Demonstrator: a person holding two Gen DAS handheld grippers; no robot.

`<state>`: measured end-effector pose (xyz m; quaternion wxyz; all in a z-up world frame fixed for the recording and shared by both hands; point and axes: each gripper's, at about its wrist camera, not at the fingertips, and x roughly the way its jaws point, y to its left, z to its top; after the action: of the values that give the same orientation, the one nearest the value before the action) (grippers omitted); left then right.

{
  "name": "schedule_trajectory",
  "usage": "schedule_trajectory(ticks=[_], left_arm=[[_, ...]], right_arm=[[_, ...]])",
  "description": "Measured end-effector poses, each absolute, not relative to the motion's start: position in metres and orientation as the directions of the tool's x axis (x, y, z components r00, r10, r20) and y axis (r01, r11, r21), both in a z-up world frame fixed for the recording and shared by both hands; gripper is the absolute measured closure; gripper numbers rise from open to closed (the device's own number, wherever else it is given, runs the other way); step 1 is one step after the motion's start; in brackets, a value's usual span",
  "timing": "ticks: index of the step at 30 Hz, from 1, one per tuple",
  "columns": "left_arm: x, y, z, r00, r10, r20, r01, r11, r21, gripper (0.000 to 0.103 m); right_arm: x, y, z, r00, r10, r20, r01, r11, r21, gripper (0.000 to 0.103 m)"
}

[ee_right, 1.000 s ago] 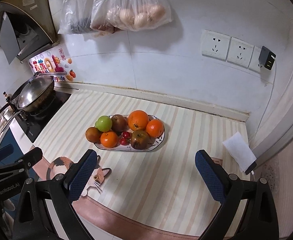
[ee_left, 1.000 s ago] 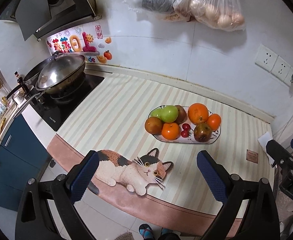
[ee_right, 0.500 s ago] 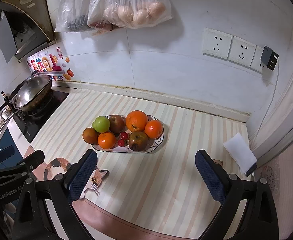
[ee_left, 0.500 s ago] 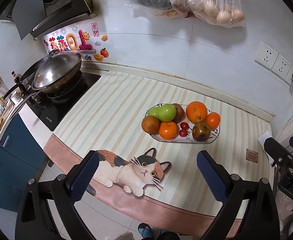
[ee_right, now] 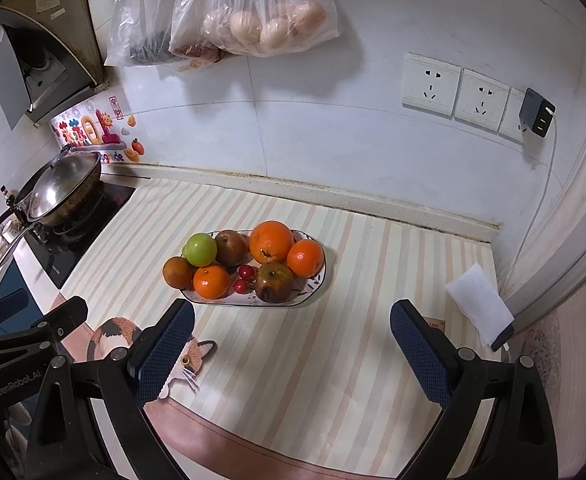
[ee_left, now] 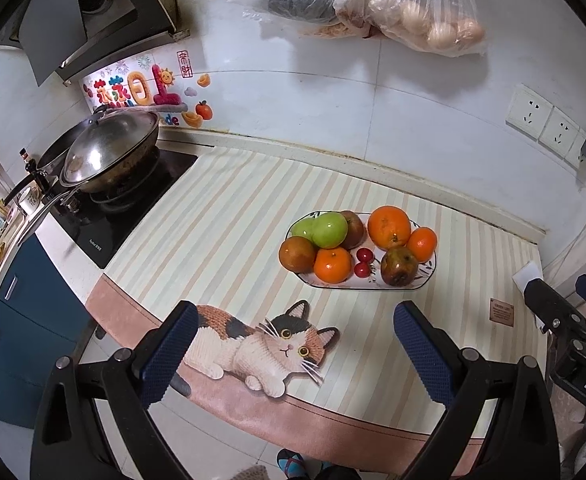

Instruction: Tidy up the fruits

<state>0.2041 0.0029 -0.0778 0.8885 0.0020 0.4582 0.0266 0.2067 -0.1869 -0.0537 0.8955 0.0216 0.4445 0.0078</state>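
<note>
Fruit is heaped on an oval plate [ee_right: 311,295] that sits near the middle of the striped surface [ee_right: 333,360], ahead of both tools. The left tool [ee_left: 293,346] is released, its blue-padded fingers [ee_left: 169,350] spread wide and holding nothing, poised above the near edge of the surface over a printed cat [ee_left: 261,344] on the mat. The right tool [ee_right: 291,346] is likewise released and empty, fingers [ee_right: 417,346] wide apart, held above the surface short of the plate.

On the plate, a large orange [ee_right: 271,242] lies at the back with a smaller mandarin [ee_right: 305,258] touching it on the right. A bruised brownish apple [ee_right: 273,282] rests at the front edge, just beside two cherry tomatoes [ee_right: 244,278]. Another mandarin [ee_right: 211,282] lies to their left, a dark brownish-orange fruit [ee_right: 177,272] at the plate's left end, a green apple [ee_right: 199,249] behind it, and a reddish-brown apple [ee_right: 231,247] between the green one and the large orange.

To the right on the surface, near the wall, lies a white folded paper [ee_right: 479,304]. Far left, a lidded wok [ee_right: 63,190] sits on a black stove [ee_right: 105,208]. Above, plastic bags [ee_right: 253,12] hang on the tiled wall, and wall sockets [ee_right: 453,90] are set to the right, a charger [ee_right: 536,112] plugged into the last one.
</note>
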Motion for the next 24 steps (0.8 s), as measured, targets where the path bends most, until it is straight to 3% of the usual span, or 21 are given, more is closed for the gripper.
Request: schedule_trajectory(ticks=[24], left_arm=[[0.2052,0.0002,-0.0739,0.576,0.039,-0.817,-0.041,0.999,0.018,0.003]], right_arm=[[0.2024,-0.1831,-0.0541,0.598,0.032,-0.801,0.008,0.999,0.046,0.003]])
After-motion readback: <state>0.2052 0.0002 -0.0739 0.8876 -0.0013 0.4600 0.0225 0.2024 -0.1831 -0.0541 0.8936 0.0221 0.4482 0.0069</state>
